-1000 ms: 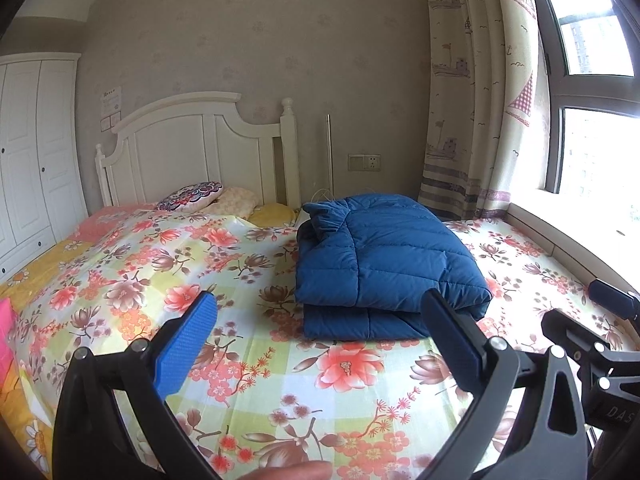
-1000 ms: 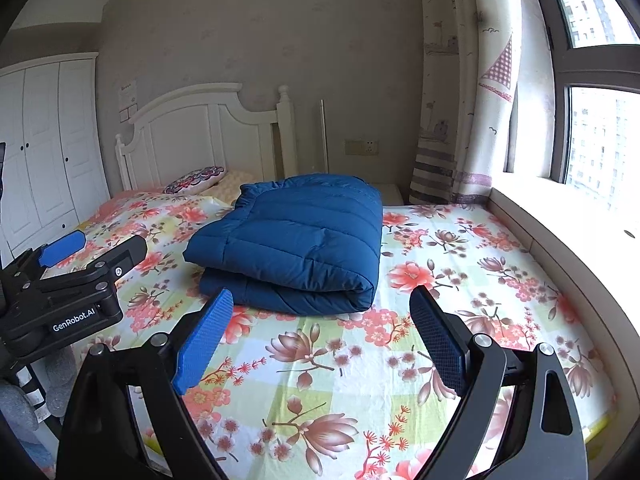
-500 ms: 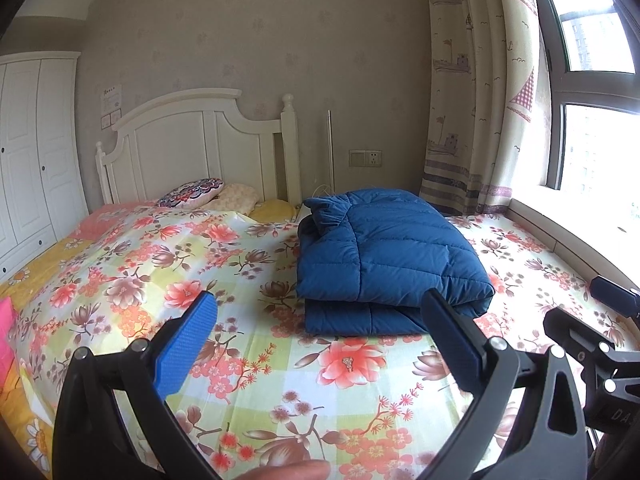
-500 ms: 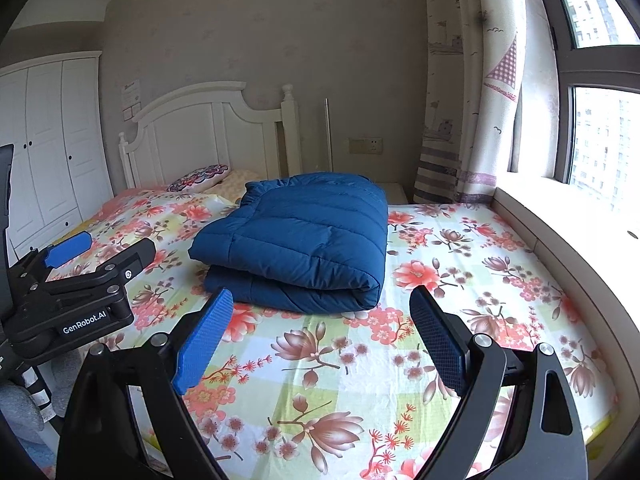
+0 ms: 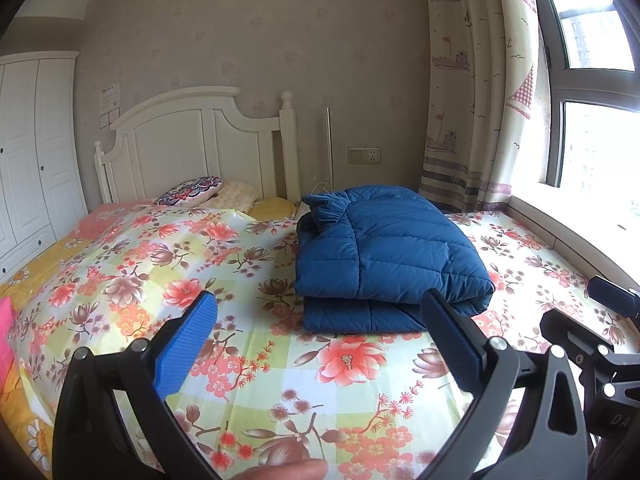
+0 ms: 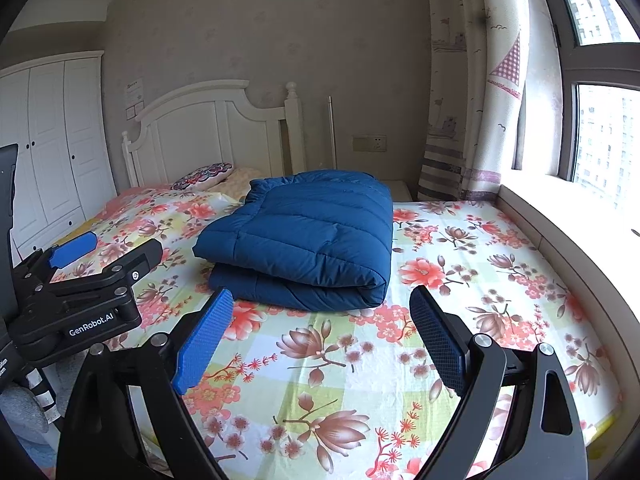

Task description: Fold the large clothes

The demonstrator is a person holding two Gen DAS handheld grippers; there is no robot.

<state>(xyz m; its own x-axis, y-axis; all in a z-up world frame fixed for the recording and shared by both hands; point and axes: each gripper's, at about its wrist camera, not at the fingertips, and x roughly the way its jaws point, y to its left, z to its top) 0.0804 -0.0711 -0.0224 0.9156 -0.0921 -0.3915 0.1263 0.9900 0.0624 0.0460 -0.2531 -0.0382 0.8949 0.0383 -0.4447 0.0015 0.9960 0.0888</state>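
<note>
A blue quilted down jacket [image 5: 380, 256] [image 6: 308, 236] lies folded into a thick stack on the floral bedspread [image 5: 168, 264] [image 6: 460, 272]. My left gripper [image 5: 318, 316] is open, held above the bed in front of the jacket with nothing between its fingers. My right gripper [image 6: 318, 312] is also open and empty, a short way in front of the jacket's folded edge. Neither gripper touches the jacket. The left gripper's body [image 6: 80, 288] shows at the left of the right wrist view. A fingertip of the person's hand [image 5: 280, 470] shows at the bottom edge.
White headboard [image 5: 200, 140] and pillows [image 5: 192, 190] stand at the bed's far end. A white wardrobe [image 5: 28, 152] is at the left. A curtain [image 5: 480, 100] and window ledge [image 6: 560, 216] run along the right side of the bed.
Almost nothing differs; the views shift very slightly and the jacket sits a little higher in the right wrist view. Both grippers stay open and empty.
</note>
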